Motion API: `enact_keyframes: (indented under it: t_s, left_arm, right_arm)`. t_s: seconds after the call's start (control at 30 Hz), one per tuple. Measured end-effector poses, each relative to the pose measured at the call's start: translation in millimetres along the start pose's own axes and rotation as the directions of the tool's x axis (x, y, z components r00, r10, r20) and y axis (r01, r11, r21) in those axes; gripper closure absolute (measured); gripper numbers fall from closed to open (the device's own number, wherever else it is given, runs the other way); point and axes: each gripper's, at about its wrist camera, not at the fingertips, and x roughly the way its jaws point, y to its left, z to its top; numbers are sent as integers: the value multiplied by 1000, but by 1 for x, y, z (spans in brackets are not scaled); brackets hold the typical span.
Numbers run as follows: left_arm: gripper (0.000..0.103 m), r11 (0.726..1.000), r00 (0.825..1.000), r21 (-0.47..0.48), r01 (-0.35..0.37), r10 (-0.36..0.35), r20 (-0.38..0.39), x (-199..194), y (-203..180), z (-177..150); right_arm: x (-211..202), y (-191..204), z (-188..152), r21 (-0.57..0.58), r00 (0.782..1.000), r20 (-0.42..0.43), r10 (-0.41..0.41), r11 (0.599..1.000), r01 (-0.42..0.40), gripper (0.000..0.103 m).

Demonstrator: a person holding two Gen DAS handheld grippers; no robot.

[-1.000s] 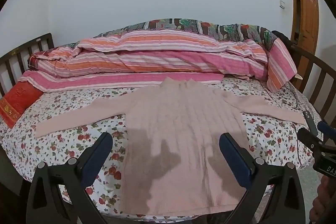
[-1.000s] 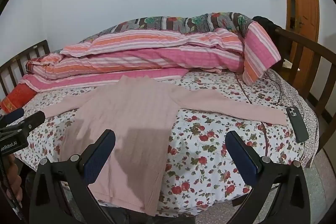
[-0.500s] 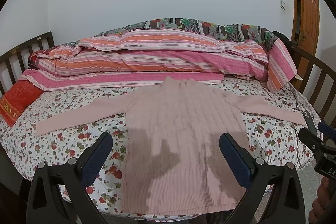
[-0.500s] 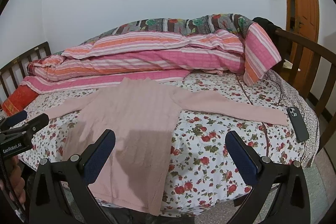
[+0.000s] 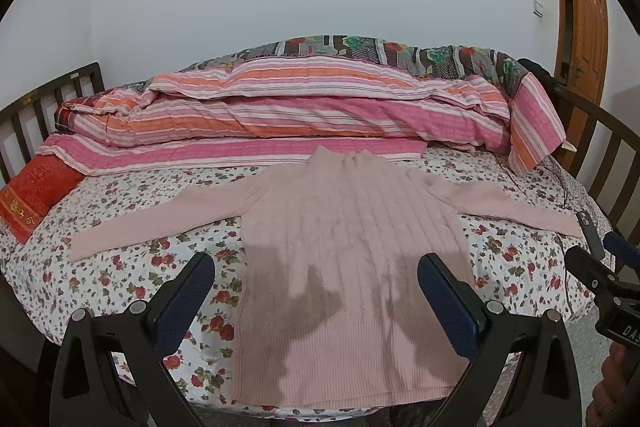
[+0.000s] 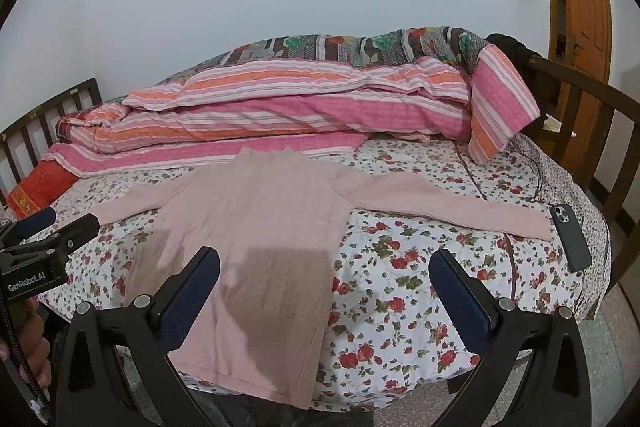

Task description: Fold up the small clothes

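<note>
A pale pink knit sweater [image 5: 352, 251] lies flat on the floral bed sheet [image 5: 132, 267], collar toward the quilts, both sleeves spread out sideways, hem at the bed's near edge. It also shows in the right wrist view [image 6: 256, 239]. My left gripper [image 5: 316, 279] is open and empty, held above the sweater's lower body. My right gripper [image 6: 324, 279] is open and empty, above the sweater's right hem side and the sheet. Each gripper shows at the edge of the other's view.
Striped pink and orange quilts [image 5: 304, 115] are piled along the back of the bed. A red cushion [image 5: 32, 199] lies at the left. A dark phone [image 6: 570, 237] lies by the right sleeve's cuff. Wooden bed rails [image 6: 600, 131] stand at both ends; a door [image 6: 580, 11] is at right.
Both grippers have drawn back and risen slightly, so the sweater sits a little lower and more fully in view. Both stay open. The sweater has not moved.
</note>
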Motion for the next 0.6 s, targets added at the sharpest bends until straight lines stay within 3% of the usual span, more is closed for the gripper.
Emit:
enact_keyframes:
  t_s: [0.6]
  left_arm:
    - [1, 1000, 1000, 3, 4, -4, -7, 1, 0, 2]
  right_arm:
    - [0, 0, -1, 1, 1000, 3, 5, 1000, -5, 1]
